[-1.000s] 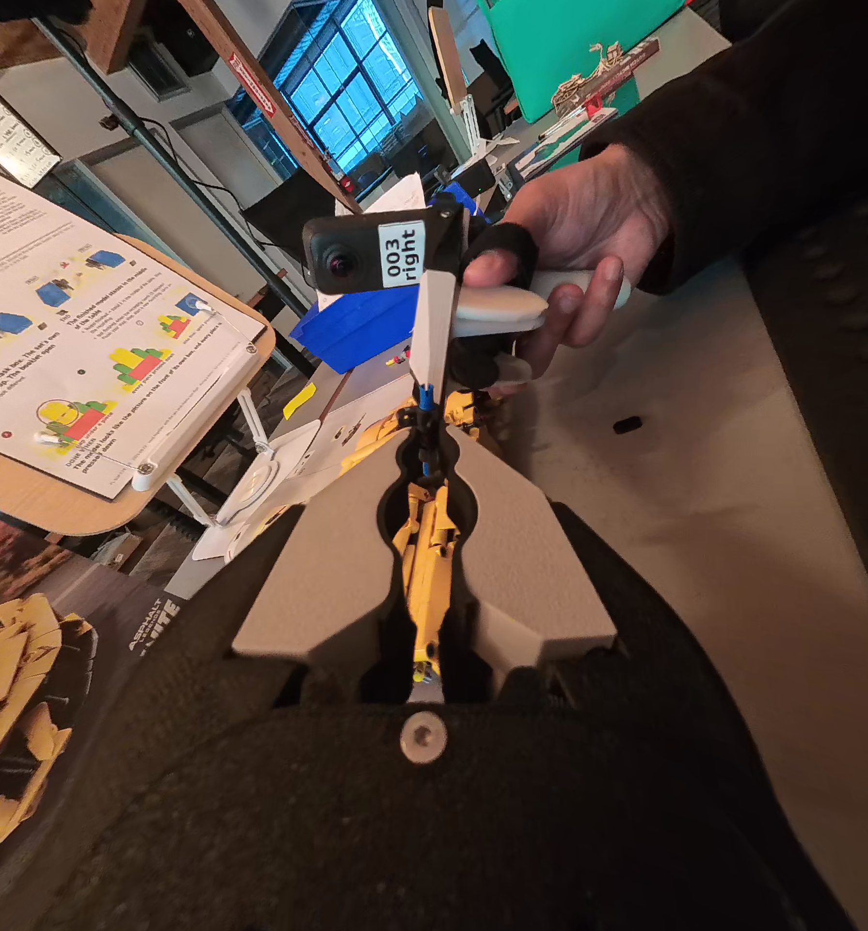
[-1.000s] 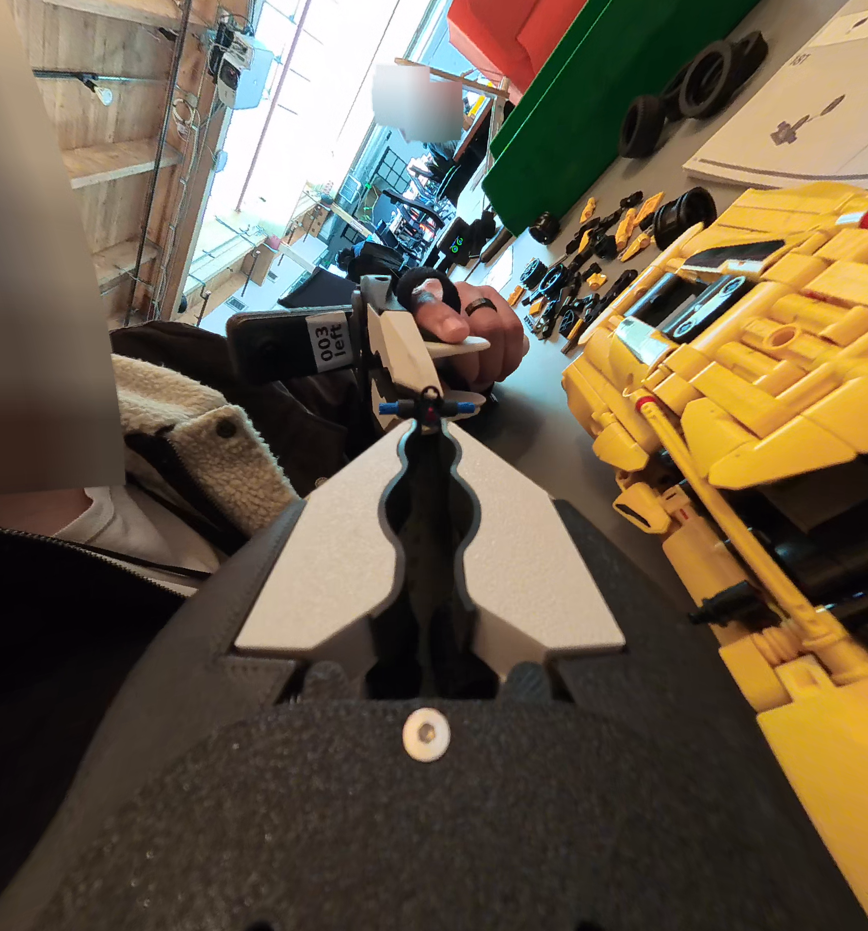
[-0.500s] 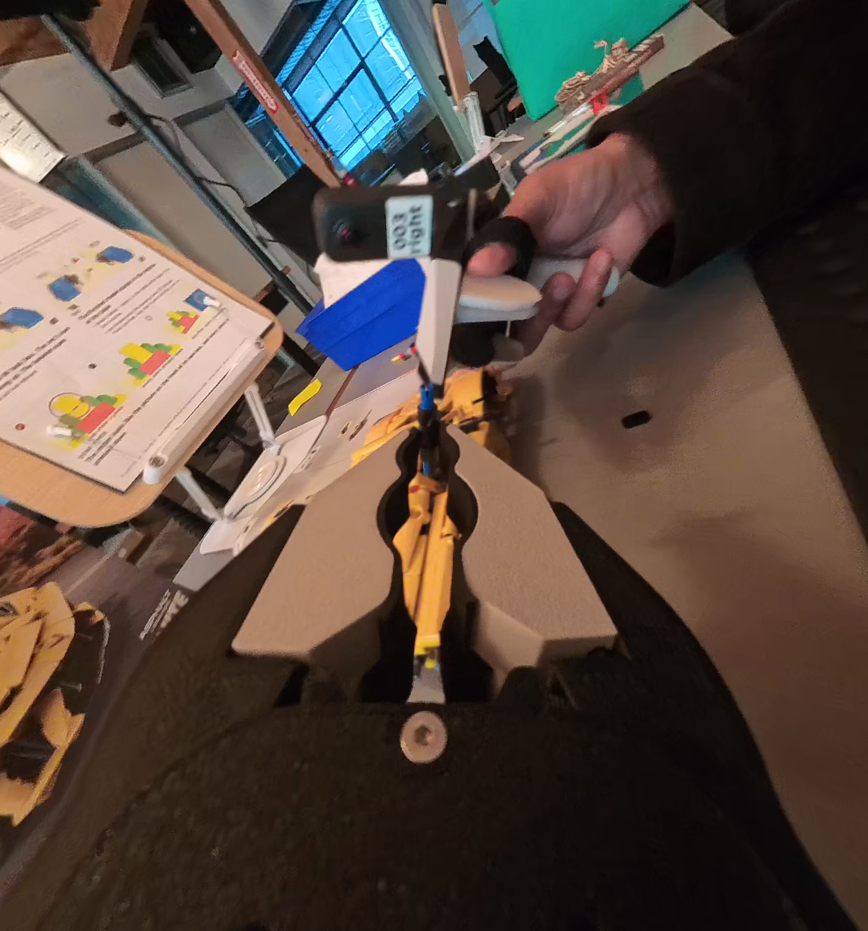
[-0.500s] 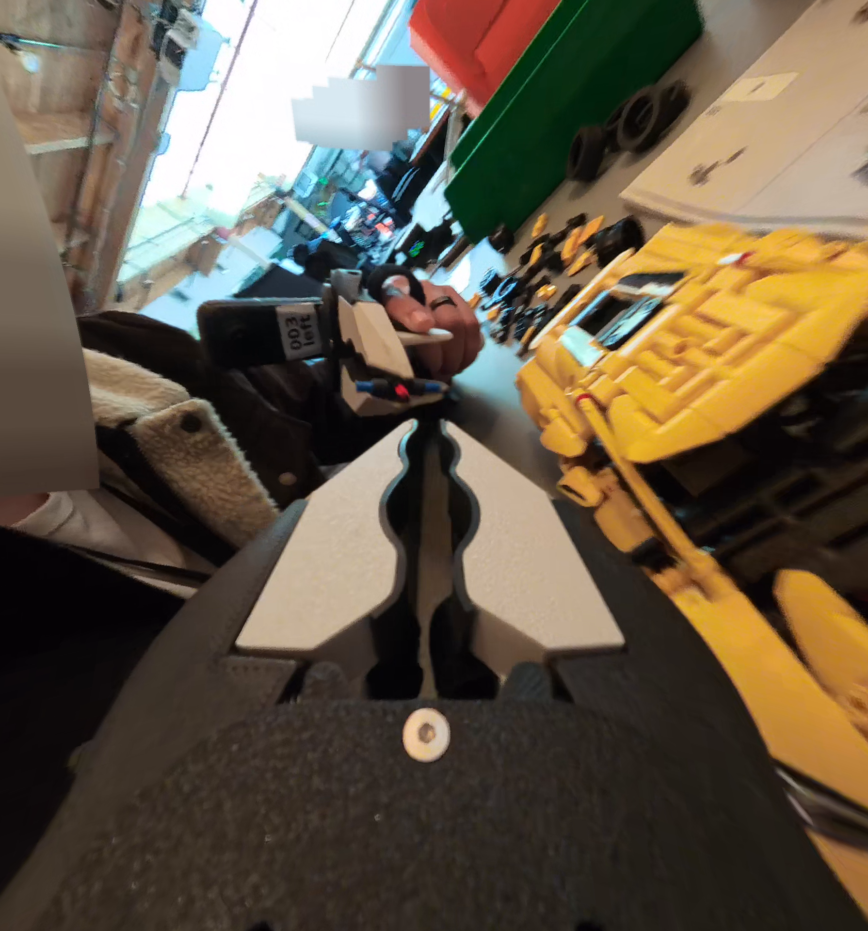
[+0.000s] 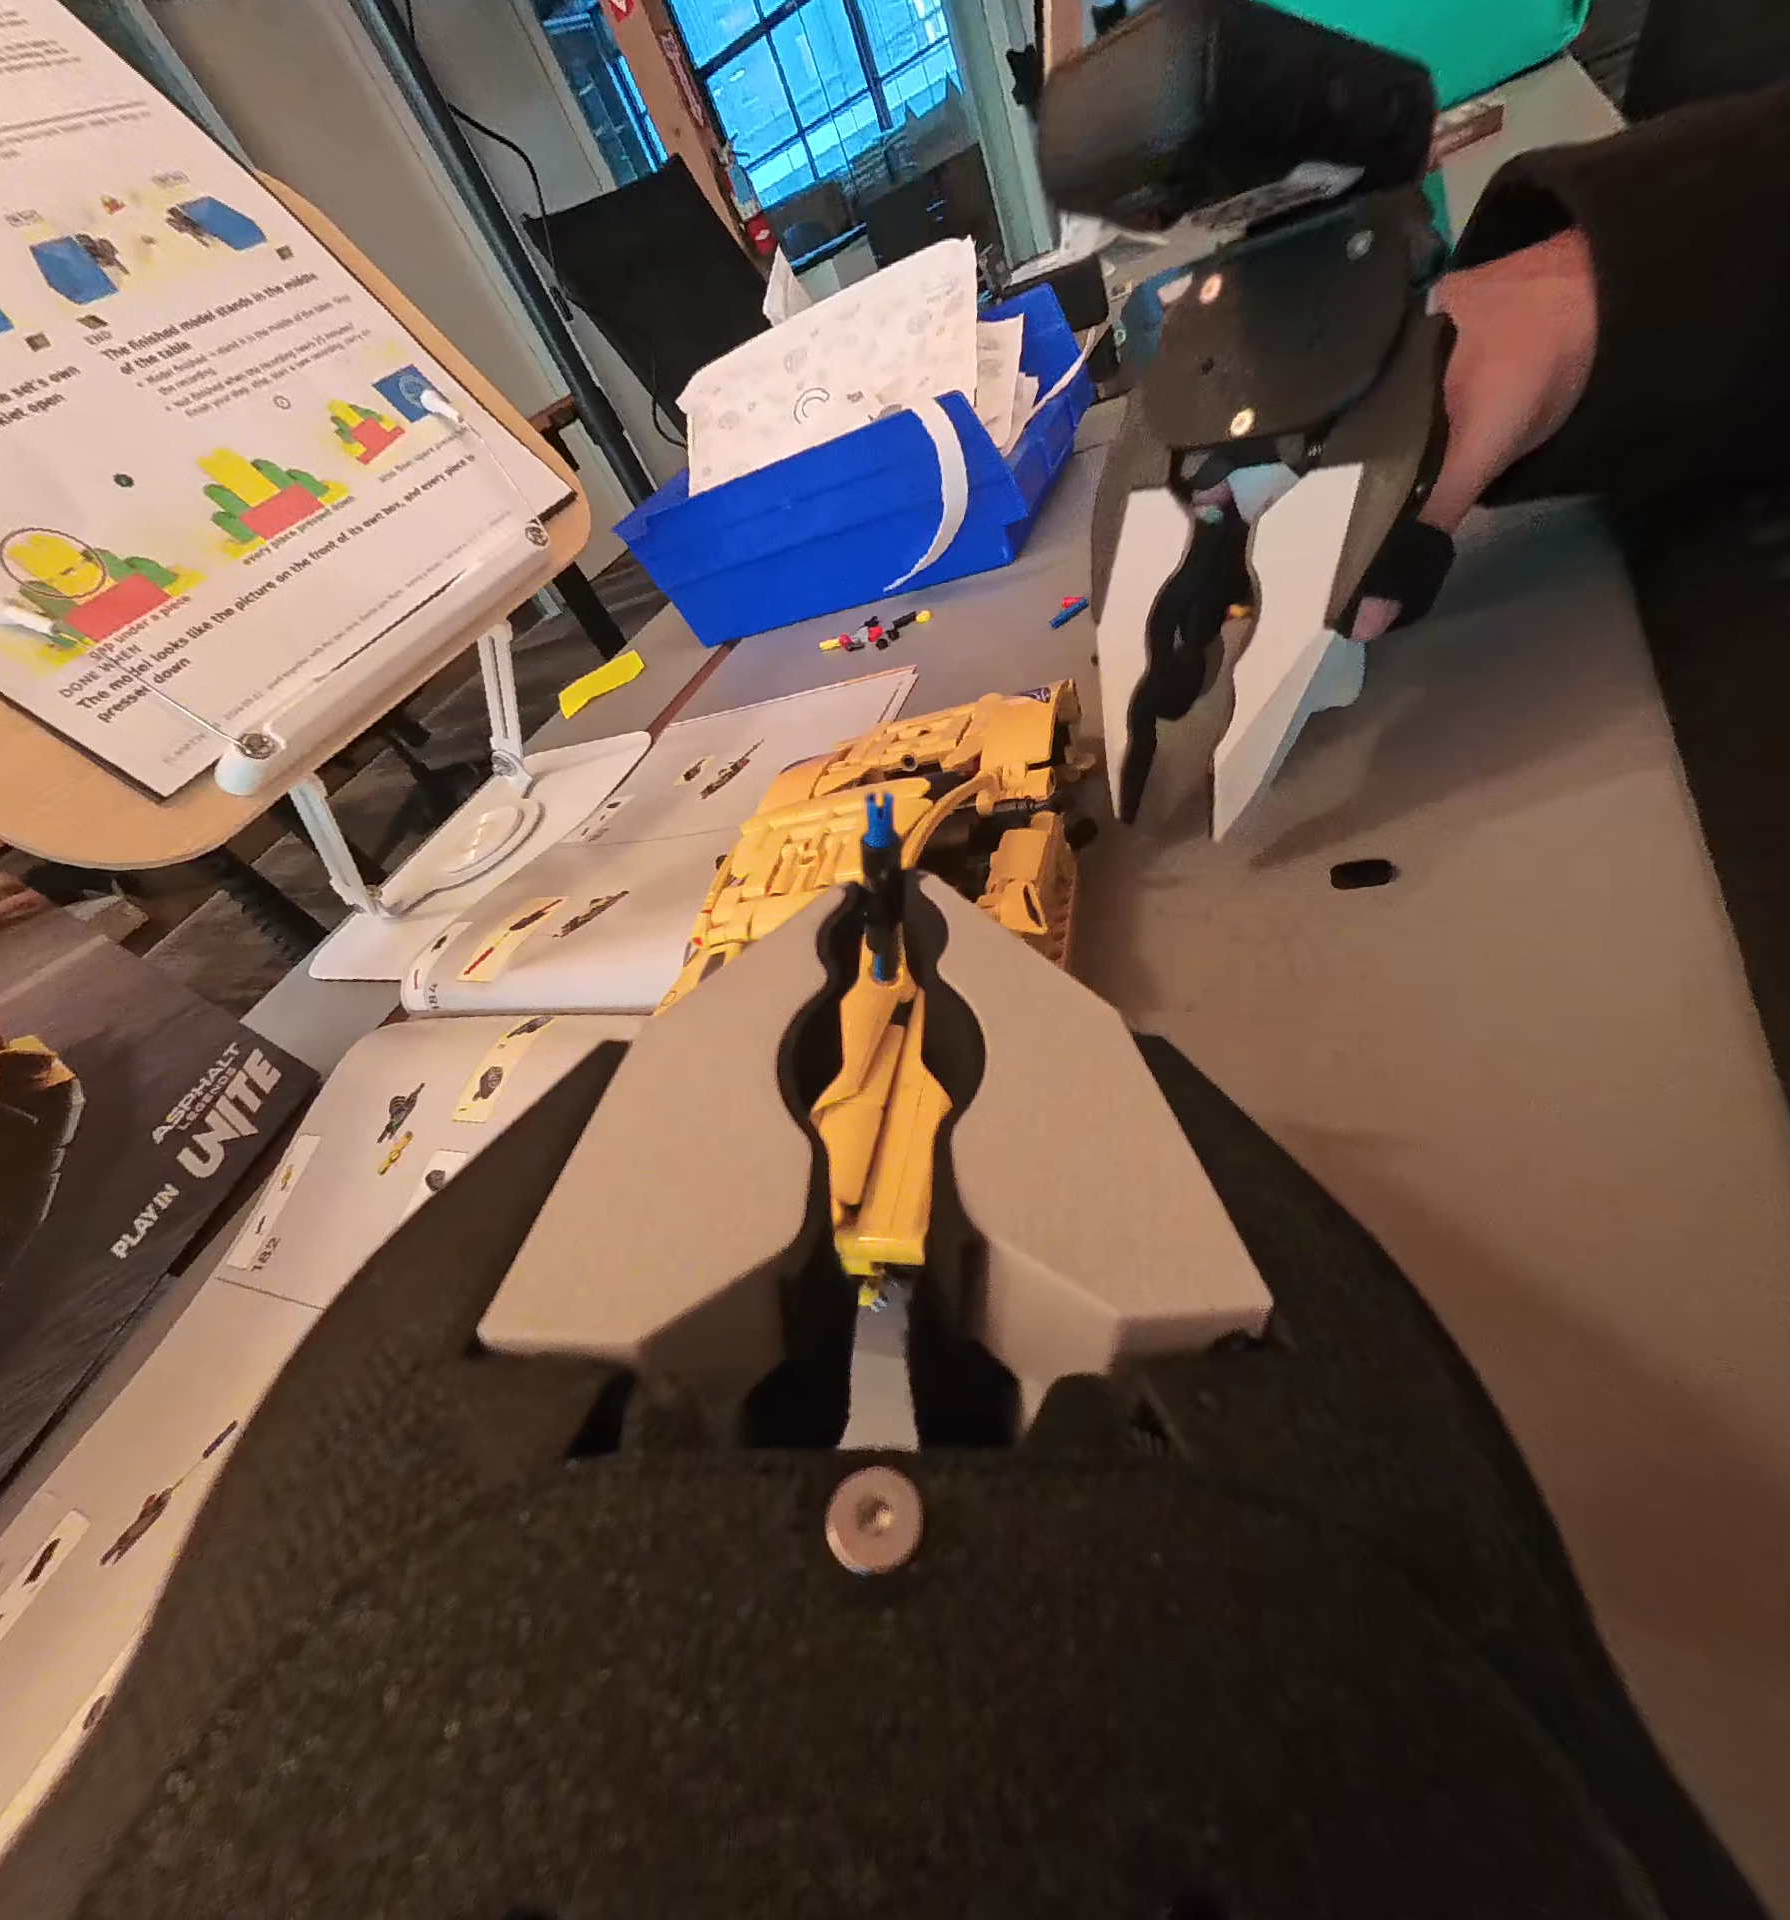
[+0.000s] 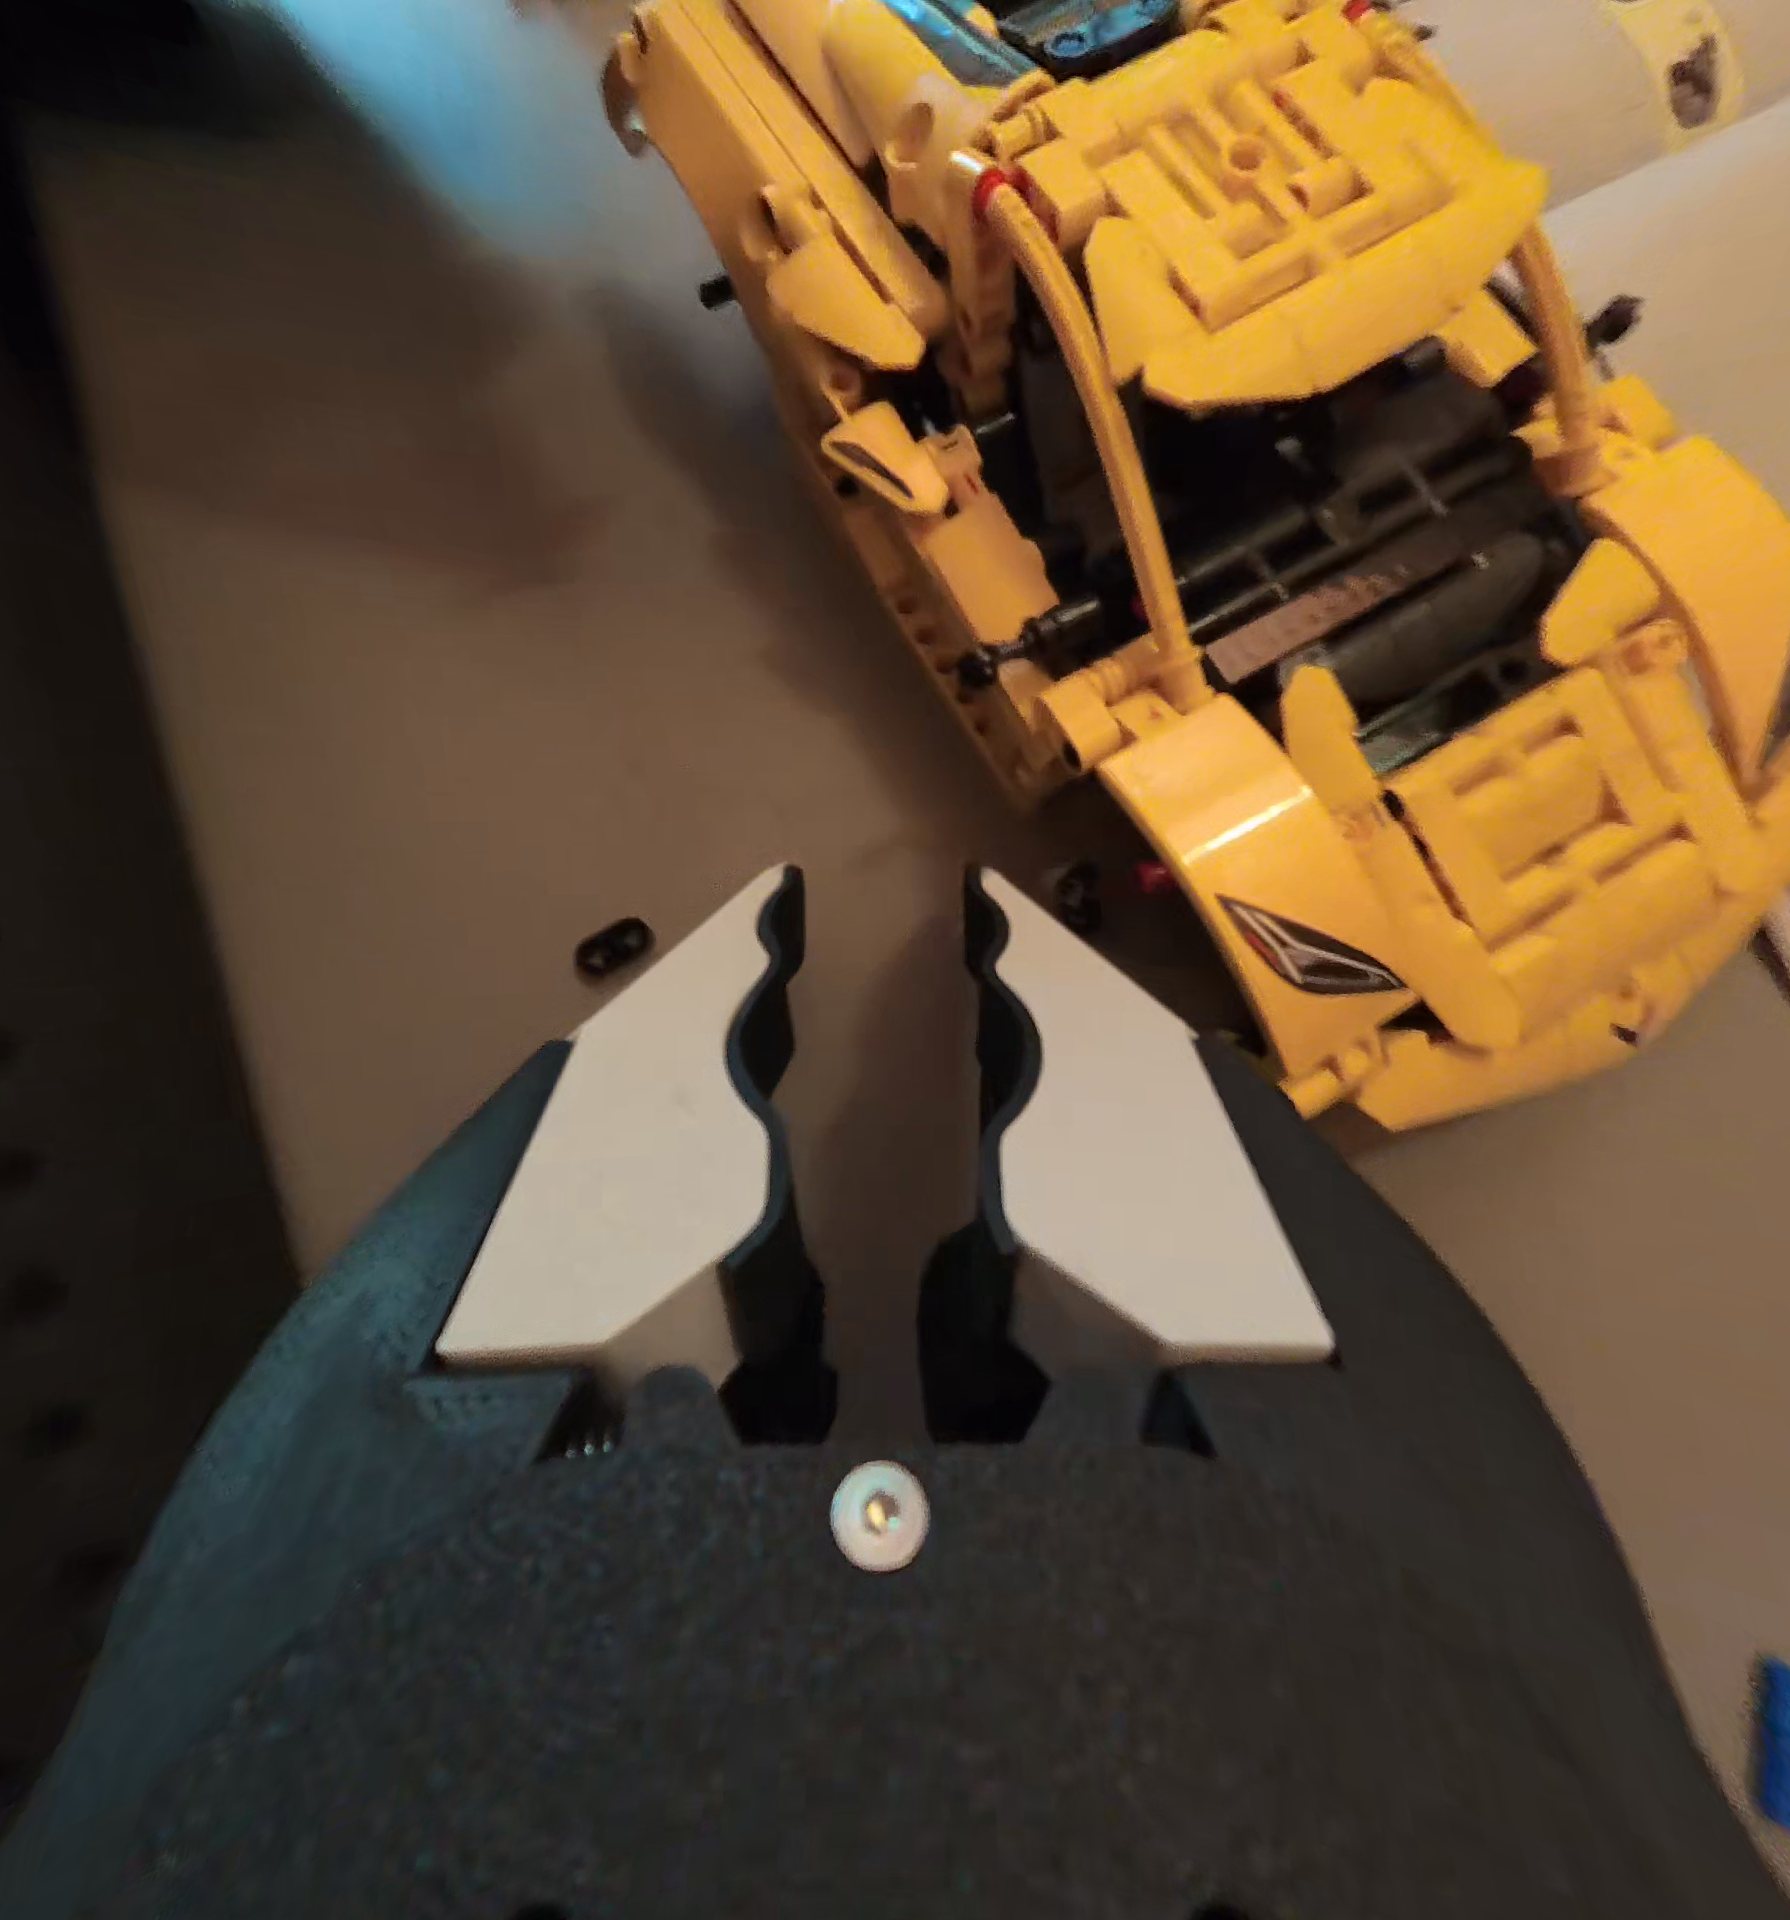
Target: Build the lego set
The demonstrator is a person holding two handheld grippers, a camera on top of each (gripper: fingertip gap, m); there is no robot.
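the left gripper is clamped on a yellow lego piece with a blue pin sticking out past its tips. the right gripper is parted and holds nothing, tips down near the counter. the yellow lego car sits just ahead and right of it, a small black part just left of its tips.
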